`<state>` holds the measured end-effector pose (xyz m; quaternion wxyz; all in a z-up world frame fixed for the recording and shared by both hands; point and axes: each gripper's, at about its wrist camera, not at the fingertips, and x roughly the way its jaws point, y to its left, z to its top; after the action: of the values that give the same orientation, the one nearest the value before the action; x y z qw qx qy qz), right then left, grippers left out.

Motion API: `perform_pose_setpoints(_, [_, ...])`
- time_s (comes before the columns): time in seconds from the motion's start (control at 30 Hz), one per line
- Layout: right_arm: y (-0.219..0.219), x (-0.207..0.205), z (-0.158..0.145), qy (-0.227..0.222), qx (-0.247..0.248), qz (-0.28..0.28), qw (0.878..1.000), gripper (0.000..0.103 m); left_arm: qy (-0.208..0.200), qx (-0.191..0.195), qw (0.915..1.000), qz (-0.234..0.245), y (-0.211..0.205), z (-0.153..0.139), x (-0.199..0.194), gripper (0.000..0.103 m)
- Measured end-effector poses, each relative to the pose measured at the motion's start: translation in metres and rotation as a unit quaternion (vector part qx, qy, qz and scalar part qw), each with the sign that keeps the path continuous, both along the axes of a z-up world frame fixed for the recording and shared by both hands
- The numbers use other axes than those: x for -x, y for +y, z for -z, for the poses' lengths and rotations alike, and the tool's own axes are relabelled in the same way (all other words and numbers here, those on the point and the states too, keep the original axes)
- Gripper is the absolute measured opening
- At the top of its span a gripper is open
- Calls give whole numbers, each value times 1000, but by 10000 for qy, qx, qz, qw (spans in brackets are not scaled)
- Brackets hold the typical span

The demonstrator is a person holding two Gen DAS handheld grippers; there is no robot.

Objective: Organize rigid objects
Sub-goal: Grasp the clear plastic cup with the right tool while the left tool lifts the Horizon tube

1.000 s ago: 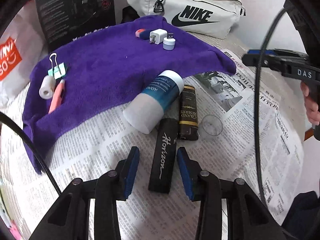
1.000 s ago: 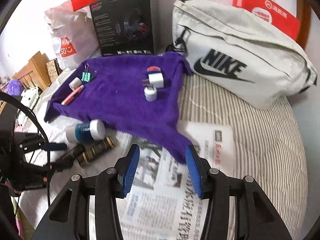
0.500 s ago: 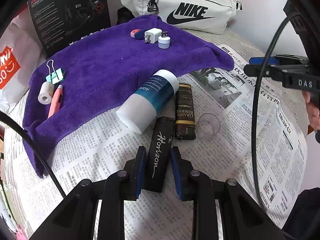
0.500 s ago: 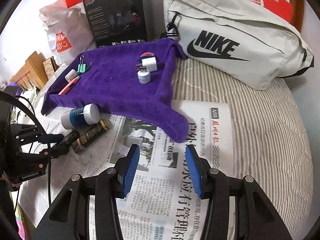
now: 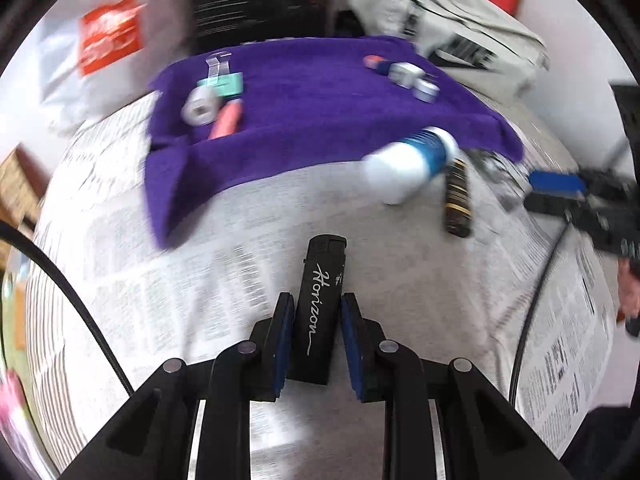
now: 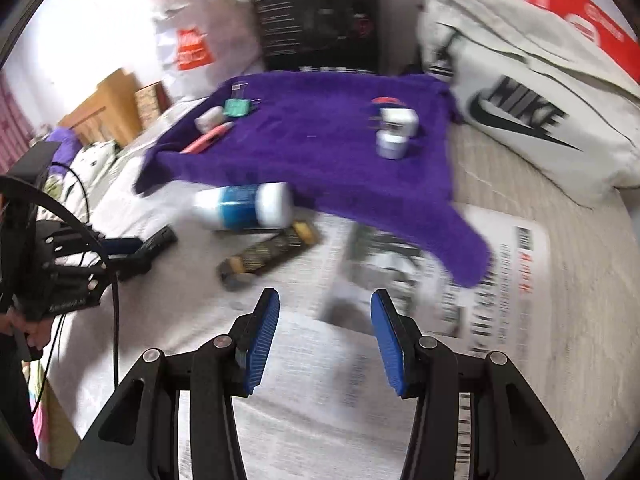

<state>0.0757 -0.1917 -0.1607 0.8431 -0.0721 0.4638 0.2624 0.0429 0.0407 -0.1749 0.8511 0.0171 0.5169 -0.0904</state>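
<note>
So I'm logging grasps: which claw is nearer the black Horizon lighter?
Left. The left claw is shut on the black Horizon lighter; the right claw hangs open over the newspaper, well away.

Behind your purple towel (image 6: 320,152) a pale wall (image 6: 80,20) catches bright light; left of the towel sits wooden furniture (image 6: 108,108); under it, newspaper (image 6: 320,380) over striped bedding (image 6: 580,280).

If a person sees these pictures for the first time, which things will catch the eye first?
First, the black Horizon lighter clamped in the left gripper, above the newspaper. Next, the purple towel behind it, with small items on it. A white and blue bottle lies at its front edge.
</note>
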Motion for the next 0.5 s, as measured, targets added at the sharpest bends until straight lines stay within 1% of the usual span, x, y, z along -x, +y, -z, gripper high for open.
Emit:
perform_pose_setpoints(0.07, [13,5,3,2,25,-247,9997,48,-42,85,9999,-118,4,1,1,24])
perform_pose_setpoints(0.17, [29,12,9,-123,292,-498,9983,48,-122,-9,9998,-162,0,2,3,24])
perform_pose_setpoints(0.23, [35,12,15,-123,318,-565,9978,48,-209,-99,9995,-199,-2,3,5,24])
perform_pose_setpoints(0.3, [39,10,21,-102,362,-569,9977,48,-280,-103,9993,-223,-1,2,8,24])
perform_pose_setpoints(0.37, [42,8,29,-136,429,-535,9976,44,-302,-62,9993,-231,0,2,9,24])
perform_pose_setpoints(0.4, [42,9,30,-238,424,-534,9974,42,-302,-49,9993,-218,1,2,9,24])
perform_pose_setpoints(0.5, [42,10,30,-373,376,-553,9971,27,-288,-42,9994,-197,3,1,10,23])
